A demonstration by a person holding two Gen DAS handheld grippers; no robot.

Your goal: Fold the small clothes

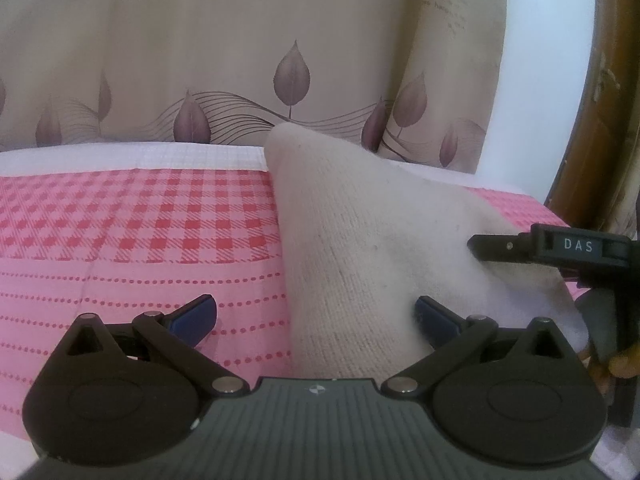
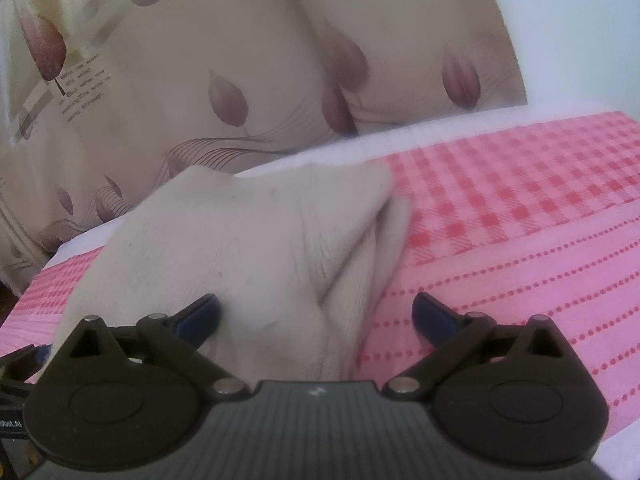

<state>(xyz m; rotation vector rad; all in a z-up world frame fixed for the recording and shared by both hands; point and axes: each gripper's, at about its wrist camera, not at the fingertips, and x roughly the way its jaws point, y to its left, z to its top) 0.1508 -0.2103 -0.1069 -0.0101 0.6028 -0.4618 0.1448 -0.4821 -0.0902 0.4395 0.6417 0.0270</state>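
Observation:
A cream knit garment (image 1: 360, 240) lies rumpled on a pink cloth (image 1: 140, 240) and rises to a peak at its far end. My left gripper (image 1: 316, 316) is open, its blue-tipped fingers spread over the garment's near left edge. The right gripper's black finger (image 1: 504, 248) reaches onto the garment from the right. In the right wrist view the same garment (image 2: 240, 240) shows a raised fold on its right side. My right gripper (image 2: 316, 316) is open over the garment's near right edge. Neither holds cloth.
The pink checked and dotted cloth (image 2: 520, 240) covers a white surface. A beige curtain with purple leaves (image 1: 240, 60) hangs close behind. A dark wooden frame (image 1: 600, 120) stands at the far right.

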